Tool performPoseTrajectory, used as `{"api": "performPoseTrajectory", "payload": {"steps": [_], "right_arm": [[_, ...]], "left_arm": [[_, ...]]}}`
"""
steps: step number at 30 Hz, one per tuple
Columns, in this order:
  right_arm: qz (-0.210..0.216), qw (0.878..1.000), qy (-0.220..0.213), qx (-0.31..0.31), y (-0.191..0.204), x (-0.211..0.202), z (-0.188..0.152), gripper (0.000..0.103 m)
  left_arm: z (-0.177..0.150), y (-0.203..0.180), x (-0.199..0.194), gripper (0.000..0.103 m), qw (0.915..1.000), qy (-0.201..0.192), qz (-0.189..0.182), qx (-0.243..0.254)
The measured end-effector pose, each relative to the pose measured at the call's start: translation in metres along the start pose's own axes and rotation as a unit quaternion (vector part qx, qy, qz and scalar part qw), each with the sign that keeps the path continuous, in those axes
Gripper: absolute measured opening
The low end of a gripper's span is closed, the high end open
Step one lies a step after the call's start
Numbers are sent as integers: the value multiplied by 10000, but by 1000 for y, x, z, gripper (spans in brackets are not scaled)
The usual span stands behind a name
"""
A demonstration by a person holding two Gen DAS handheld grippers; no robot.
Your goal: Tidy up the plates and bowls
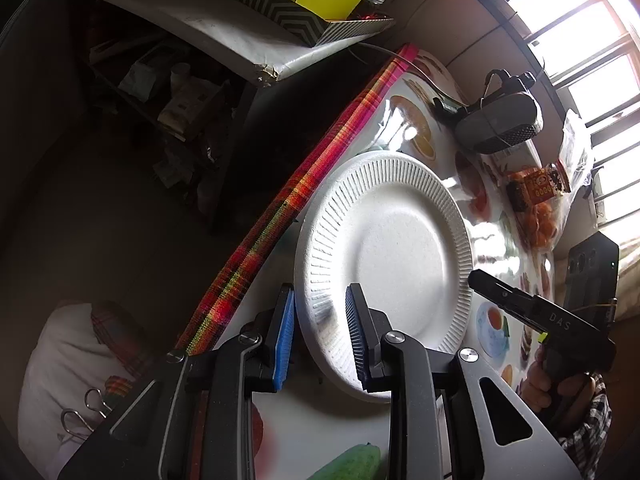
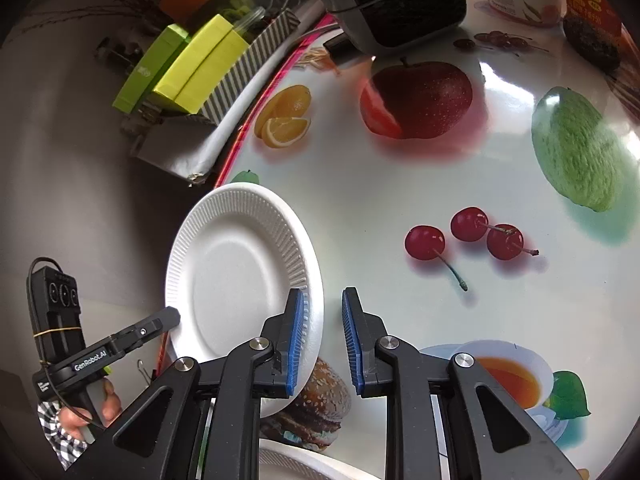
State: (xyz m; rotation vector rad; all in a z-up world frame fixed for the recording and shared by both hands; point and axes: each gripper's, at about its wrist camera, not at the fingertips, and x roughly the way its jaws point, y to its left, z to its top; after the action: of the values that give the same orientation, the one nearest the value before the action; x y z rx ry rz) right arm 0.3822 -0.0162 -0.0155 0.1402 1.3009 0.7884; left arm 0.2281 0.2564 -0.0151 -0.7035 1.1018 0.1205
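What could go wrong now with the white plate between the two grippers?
The foam plate sits at the table edge, partly past it in the right wrist view, so a nudge may tip it off. The left gripper and right gripper both straddle its thin rim; squeezing together might bend or crack it.

Daylight pours in from a barred window [image 1: 576, 40] far beyond the fingers in the left wrist view, blown out to pure white. It throws glossy glare patches on the printed desk [image 2: 500, 80] ahead of the fingers in both views. The room left of the fingers sinks into deep shadow, its shelves dim and murky. Fisheye distortion bends straight edges into curves, and the corners vignette to black. The white plate [image 1: 384, 264] stays sharp, softly shaded.
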Motion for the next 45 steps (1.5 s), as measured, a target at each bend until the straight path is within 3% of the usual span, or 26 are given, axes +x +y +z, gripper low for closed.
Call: {"api": "performPoseTrajectory", "payload": {"steps": [6, 9, 20, 34, 45], "right_arm": [[-110, 9999, 4, -86, 4, 0, 0, 20], [-112, 9998, 27, -158, 7, 0, -1, 12], [-102, 9997, -76, -193, 12, -8, -5, 12], [-70, 9986, -354, -377, 24, -44, -21, 12], [-91, 9976, -580, -354, 22, -83, -53, 12]], "left_arm": [[0, -1, 0, 27, 10000, 4, 33, 42], [1, -1, 0, 27, 10000, -2, 18, 28], [-1, -2, -6, 27, 10000, -40, -18, 60], [-13, -15, -31, 27, 9994, -198, -141, 246], [-33, -38, -48, 27, 9979, -246, -284, 523]]}}
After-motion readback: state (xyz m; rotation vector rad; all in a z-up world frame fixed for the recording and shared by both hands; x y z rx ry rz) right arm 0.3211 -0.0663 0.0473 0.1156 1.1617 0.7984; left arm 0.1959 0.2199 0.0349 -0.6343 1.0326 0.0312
